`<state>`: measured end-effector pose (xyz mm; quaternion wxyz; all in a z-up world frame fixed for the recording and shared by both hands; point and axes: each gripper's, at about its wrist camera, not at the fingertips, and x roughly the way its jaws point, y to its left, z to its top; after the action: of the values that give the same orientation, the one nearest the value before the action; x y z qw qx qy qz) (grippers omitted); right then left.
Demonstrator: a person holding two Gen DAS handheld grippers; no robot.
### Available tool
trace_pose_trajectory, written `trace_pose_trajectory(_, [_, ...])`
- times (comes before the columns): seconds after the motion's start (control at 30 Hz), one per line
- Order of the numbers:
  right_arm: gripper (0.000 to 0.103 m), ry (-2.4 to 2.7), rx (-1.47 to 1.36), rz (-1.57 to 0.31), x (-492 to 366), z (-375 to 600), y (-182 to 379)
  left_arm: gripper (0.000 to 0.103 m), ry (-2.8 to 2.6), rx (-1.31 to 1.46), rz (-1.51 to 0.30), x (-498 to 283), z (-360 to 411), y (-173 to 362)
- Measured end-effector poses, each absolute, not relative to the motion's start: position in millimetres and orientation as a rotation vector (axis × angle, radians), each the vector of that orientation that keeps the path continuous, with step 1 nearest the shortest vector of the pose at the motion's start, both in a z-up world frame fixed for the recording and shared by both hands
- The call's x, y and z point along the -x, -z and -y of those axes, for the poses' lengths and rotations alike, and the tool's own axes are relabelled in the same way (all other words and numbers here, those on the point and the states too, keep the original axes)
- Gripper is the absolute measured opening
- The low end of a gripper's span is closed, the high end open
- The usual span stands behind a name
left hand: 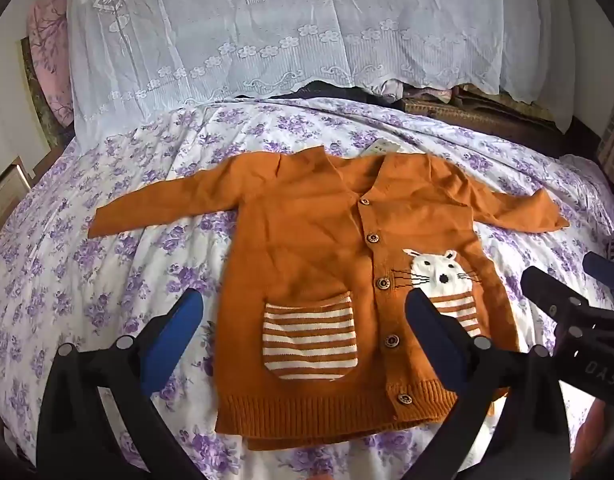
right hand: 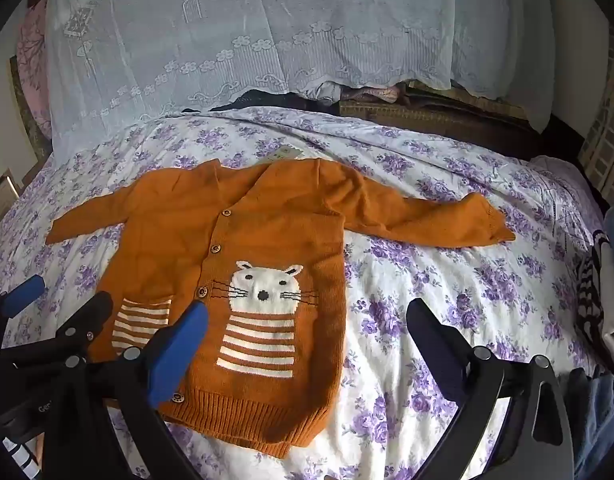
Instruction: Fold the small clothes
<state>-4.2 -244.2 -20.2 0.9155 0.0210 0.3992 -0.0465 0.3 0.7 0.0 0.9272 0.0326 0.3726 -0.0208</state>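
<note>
Hovering both my left gripper (left hand: 303,312) and right gripper (right hand: 307,334) released, I see the cardigan (left hand: 327,256) flat at twelve o'clock on the bedsheet (left hand: 107,272).

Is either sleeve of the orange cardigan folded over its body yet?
No. In the left wrist view both sleeves of the orange cardigan lie spread outward on the floral bedsheet.

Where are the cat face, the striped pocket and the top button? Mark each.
cat face (right hand: 265,285): right wrist view, on the white face near the nose.
striped pocket (left hand: 310,336): left wrist view, middle of the stripes.
top button (left hand: 364,201): left wrist view, on the button.
</note>
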Motion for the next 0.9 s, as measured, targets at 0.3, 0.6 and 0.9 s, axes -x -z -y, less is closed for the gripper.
trace_pose_trajectory(0.3, [0.1,0.09,-0.049,-0.826,4,244,22,0.099,0.04,-0.055,-0.769,-2,-8,2])
trace_pose_trajectory(0.6, [0.1,0.092,-0.043,-0.826,4,242,23,0.099,0.033,-0.054,-0.775,-4,-8,3])
trace_pose_trajectory(0.9, [0.1,0.089,-0.046,-0.826,4,243,24,0.099,0.03,-0.057,-0.774,-4,-8,4])
